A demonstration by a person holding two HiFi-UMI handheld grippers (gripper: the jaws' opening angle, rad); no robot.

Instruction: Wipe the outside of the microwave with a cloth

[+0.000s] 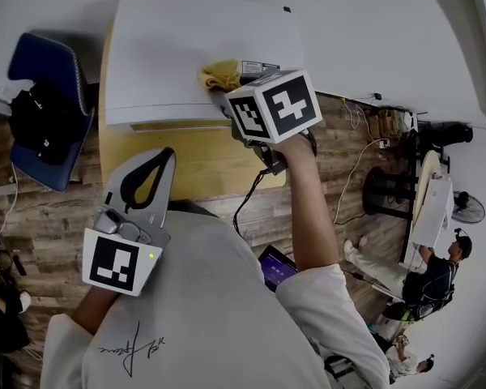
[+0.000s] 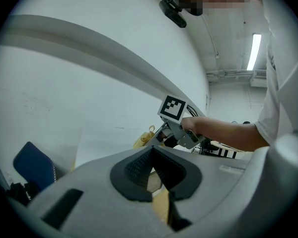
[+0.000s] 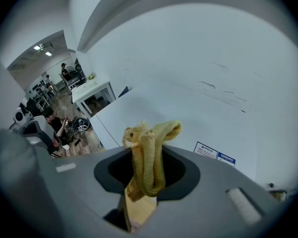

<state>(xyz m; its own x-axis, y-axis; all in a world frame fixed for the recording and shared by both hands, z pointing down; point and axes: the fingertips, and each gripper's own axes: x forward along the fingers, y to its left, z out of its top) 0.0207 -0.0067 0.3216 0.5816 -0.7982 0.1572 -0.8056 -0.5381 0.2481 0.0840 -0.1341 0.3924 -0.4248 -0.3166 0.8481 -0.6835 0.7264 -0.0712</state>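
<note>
Bright, even indoor light fills all three views, and the shadows are faint and soft-edged. In the left gripper view a ceiling tube light (image 2: 254, 51) glows overexposed at the upper right. Small ceiling lamps (image 3: 42, 48) shine far off in the right gripper view. In the head view the white microwave (image 1: 202, 55) is almost washed out against the pale wall. Both gripper views are strongly fisheye: straight lines bow and the corners go black. The grey bodies of the left gripper (image 2: 152, 152) and right gripper (image 3: 148, 155) look soft close to the lens, while the yellow cloth (image 3: 161, 130) is sharp. A mosaic patch sits at the left gripper view's top edge.
</note>
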